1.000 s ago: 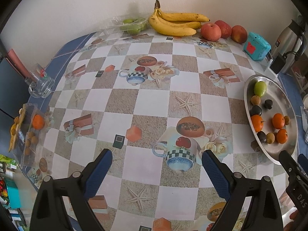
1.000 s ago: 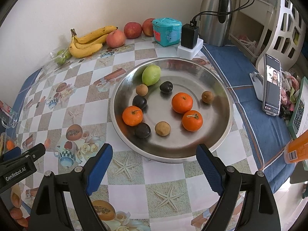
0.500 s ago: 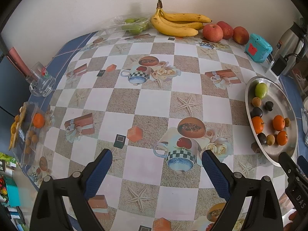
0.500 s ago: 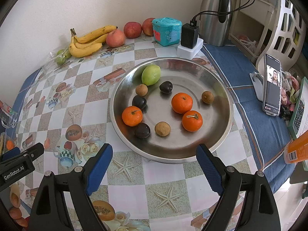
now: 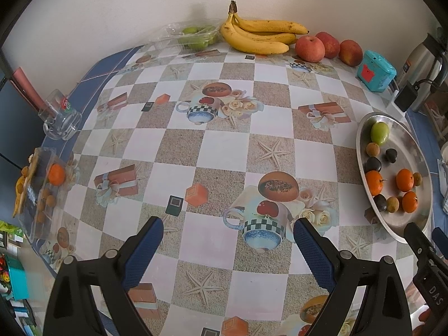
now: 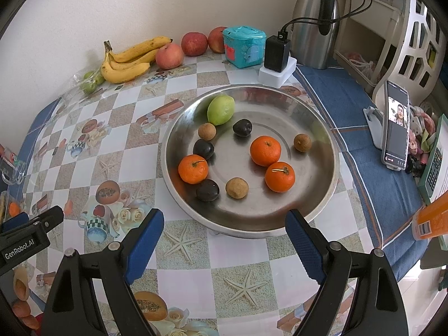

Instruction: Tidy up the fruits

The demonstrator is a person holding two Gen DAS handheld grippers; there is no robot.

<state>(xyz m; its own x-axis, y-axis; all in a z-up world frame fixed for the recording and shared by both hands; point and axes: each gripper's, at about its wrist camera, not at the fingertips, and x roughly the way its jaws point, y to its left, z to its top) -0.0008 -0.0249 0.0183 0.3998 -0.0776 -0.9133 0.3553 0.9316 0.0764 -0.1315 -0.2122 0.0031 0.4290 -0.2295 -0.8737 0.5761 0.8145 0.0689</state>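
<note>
Left wrist view: the left hand-held gripper point(image 5: 228, 249) hangs over the counter point(image 5: 212, 151) with its blue pads spread wide and nothing between them. Taking the steel tray point(image 5: 361, 151) as landmark, it sits at the right edge of this view, holding a green fruit point(image 5: 379, 132) at its far end, three tangerines, dark plums and small brown fruits. Far beyond the tray, against the wall, lie a bunch of bananas point(image 5: 260, 37) and three apples point(image 5: 310, 48). Well to the left of the tray, at the counter's edge, a clear box point(image 5: 39, 193) holds one more tangerine point(image 5: 56, 174).

Right wrist view: the right hand-held gripper point(image 6: 225, 240) is wide open and empty, its pads just short of the tray's point(image 6: 319, 196) near rim. In the tray, one tangerine point(image 6: 193, 168) sits left, touching a dark plum point(image 6: 203, 149); two tangerines point(image 6: 265, 150) sit touching right of centre. Right of the tray stands a phone point(image 6: 396, 134) on a holder.
</note>
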